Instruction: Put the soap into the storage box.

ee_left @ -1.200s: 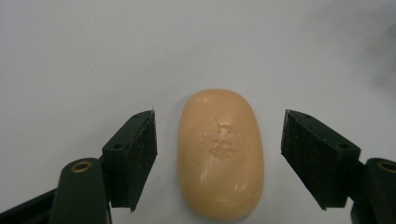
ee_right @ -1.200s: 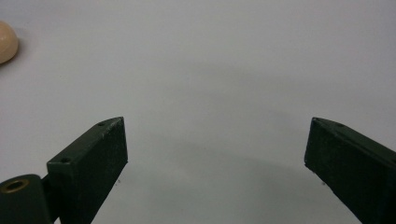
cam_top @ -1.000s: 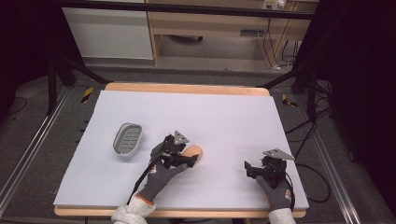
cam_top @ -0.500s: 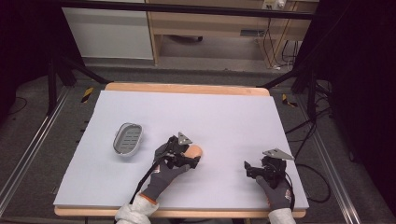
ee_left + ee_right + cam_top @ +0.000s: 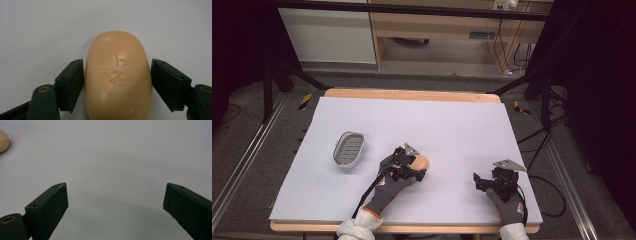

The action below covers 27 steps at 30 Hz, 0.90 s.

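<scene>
- On the white table (image 5: 452,120), near its front edge, both gloved forearms reach in from below.
- Grey soap dish (image 5: 349,148) sits left of centre, apart from both hands.
- Left gripper (image 5: 416,169) points right, low over the surface, jaws pinching the tan soap bar (image 5: 118,75) from both sides.
- Right gripper (image 5: 478,181), well apart at right, points left; jaws spread wide over bare table.

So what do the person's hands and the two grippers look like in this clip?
Both hands wear grey gloves with white cuffs. The left gripper and right gripper are black, each topped by a grey three-cornered plate, trailing a black cable. Their jaws are flat black pads with brass-coloured pivots.
</scene>
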Motion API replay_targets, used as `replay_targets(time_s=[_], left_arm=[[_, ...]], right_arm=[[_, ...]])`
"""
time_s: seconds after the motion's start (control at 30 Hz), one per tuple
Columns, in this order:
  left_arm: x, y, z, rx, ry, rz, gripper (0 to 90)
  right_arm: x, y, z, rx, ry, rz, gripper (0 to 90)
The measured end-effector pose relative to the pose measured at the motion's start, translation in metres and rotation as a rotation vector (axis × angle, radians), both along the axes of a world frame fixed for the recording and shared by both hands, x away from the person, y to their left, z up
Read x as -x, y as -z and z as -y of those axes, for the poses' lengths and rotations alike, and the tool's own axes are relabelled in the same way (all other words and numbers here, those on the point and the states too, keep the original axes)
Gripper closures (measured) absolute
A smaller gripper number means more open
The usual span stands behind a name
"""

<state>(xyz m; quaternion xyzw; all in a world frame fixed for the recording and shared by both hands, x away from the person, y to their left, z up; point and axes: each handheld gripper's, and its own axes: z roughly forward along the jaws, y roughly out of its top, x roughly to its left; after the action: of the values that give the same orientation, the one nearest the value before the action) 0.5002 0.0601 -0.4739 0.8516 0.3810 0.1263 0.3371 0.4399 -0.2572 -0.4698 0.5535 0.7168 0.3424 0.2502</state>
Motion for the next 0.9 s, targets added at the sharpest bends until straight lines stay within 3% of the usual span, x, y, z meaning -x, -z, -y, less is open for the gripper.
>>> replay_targets(time_s=[0.9], left_arm=[[0.0039,-0.0036,0.0006,-0.006,-0.002,0.002,31.6]], right_arm=[[-0.0003,0.0001,0.0002,-0.002,-0.002,-0.003,6.1]])
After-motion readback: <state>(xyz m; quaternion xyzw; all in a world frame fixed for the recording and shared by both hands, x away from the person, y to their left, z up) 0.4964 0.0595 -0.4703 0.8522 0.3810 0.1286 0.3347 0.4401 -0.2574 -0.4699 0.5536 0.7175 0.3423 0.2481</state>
